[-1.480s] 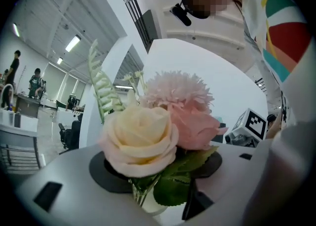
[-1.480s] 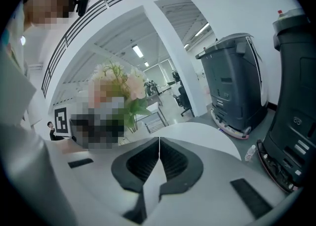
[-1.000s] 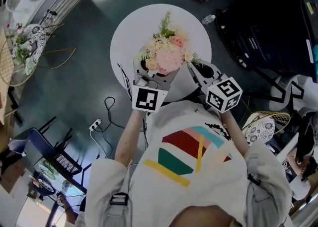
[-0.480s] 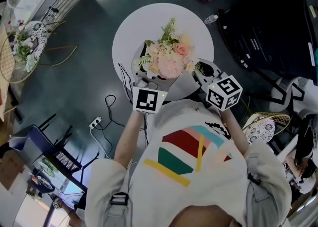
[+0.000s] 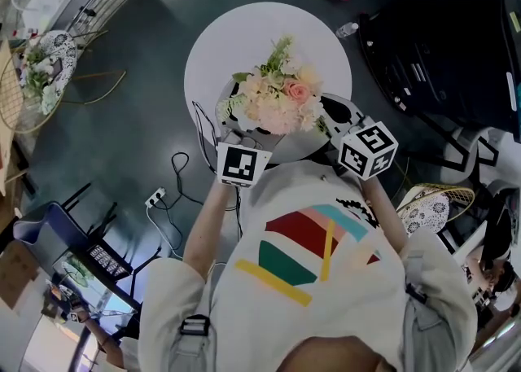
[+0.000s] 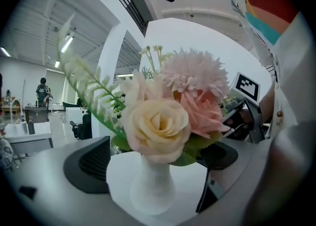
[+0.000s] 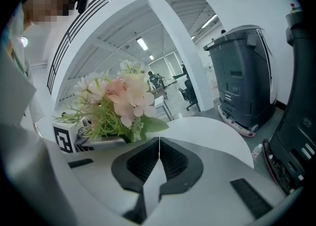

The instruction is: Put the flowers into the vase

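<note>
A bouquet of pink and cream flowers stands in a white vase on the round white table. My left gripper is level with the vase. Its jaws are opening, and the vase stands between the pads without touching them. In the head view the flowers hide the vase, with the left gripper at their near left. My right gripper is shut on nothing, just right of the flowers; the head view has it beside the bouquet.
A clear bottle lies on the dark floor beyond the table. A large black machine fills the right side. Cables and a power strip trail at the left. A wire chair with more flowers stands far left.
The left gripper's jaws have spread away from the vase and the gripper has dropped a little. The bouquet now sits closer to the person. The right gripper has kept still.
</note>
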`<state>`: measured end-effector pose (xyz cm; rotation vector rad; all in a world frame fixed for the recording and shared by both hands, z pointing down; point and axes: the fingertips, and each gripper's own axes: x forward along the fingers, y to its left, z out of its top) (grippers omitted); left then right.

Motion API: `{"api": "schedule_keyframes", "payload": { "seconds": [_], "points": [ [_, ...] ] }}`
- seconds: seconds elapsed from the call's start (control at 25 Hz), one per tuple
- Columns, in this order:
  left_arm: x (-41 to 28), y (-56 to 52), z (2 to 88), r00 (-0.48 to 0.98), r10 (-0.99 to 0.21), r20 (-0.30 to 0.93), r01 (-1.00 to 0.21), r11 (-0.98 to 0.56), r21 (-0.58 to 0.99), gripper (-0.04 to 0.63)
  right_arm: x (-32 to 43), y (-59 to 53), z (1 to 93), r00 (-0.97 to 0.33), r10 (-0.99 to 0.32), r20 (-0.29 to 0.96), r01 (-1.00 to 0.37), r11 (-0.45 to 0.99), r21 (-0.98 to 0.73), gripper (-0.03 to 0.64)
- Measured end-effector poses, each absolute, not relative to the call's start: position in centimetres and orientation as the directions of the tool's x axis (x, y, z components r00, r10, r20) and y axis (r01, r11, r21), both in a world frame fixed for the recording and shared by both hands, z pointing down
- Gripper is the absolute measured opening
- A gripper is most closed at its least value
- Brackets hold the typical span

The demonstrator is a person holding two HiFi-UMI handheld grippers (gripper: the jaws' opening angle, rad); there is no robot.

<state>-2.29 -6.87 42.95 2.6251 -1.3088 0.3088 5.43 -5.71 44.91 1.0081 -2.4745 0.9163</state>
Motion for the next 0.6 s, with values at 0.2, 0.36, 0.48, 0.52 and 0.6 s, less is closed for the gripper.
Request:
{"api": "schedule_keyframes", "payload": {
  "seconds": [0.2, 0.36, 0.48, 0.52, 0.6],
  "points": [
    [-2.7, -6.5, 45.4, 0.585, -0.748, 0.314, -0.807, -0.577, 0.127, 0.551, 5.3, -5.9, 45.2, -0.703, -0.503, 0.502, -0.71, 0.544, -0.448, 0.014],
    [-3.0, -6.0, 46.4, 0.58, -0.742, 0.337, -0.81, -0.569, 0.142, 0.551, 5.3, -5.7, 45.4, -0.702, -0.499, 0.508, -0.71, 0.542, -0.449, 0.014],
    [-3.4, -5.5, 47.2, 0.572, -0.739, 0.356, -0.815, -0.559, 0.15, 0.551, 5.4, -5.5, 45.6, -0.7, -0.496, 0.513, -0.712, 0.539, -0.451, 0.014],
    [-3.5, -5.3, 47.6, 0.572, -0.734, 0.366, -0.814, -0.561, 0.149, 0.551, 5.4, -5.4, 45.7, -0.7, -0.496, 0.514, -0.712, 0.538, -0.451, 0.014],
    [-3.6, -4.7, 48.3, 0.586, -0.713, 0.384, -0.804, -0.57, 0.169, 0.549, 5.4, -5.3, 45.7, -0.7, -0.495, 0.516, -0.713, 0.537, -0.451, 0.014]
  ]
}}
